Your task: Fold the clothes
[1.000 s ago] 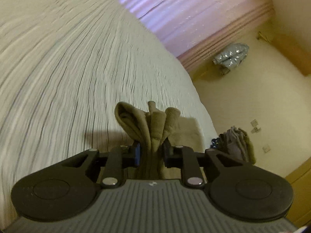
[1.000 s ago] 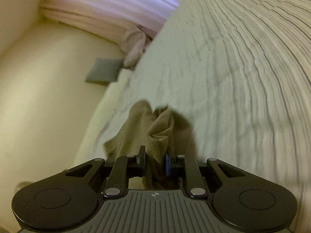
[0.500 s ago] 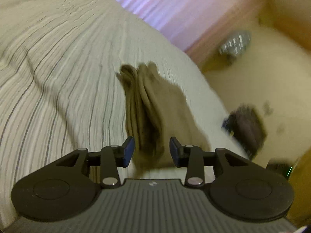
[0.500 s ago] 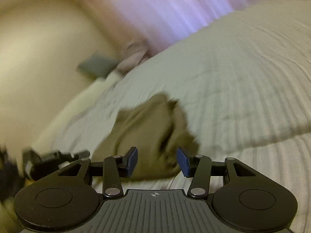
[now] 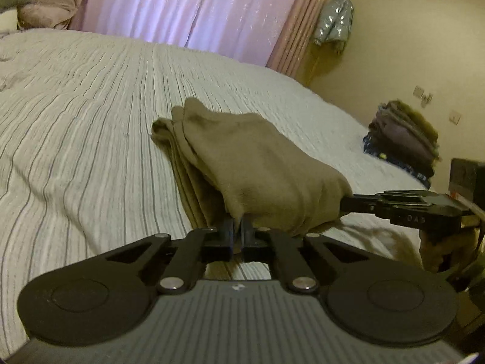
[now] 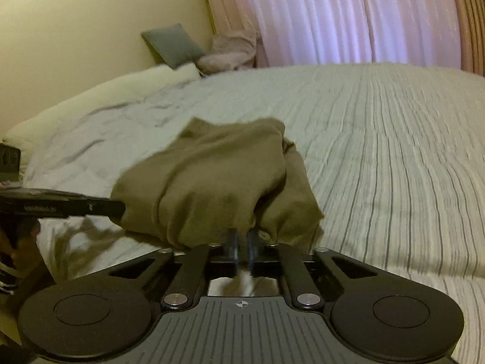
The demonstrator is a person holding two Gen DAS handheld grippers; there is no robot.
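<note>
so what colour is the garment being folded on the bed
Olive brown, plain, no pattern. The garment shows best in the left wrist view, against the striped bedspread.

The garment (image 5: 257, 163) lies on the bed (image 5: 91, 121), curtains (image 5: 182, 9) behind, clothes pile (image 5: 403, 139) to its right

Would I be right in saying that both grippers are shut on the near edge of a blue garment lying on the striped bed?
Not quite: the garment is olive-brown, not blue, as both wrist views show. The rest stands: the left gripper and the right gripper are shut on its near edge, and it lies on the striped bed.
</note>
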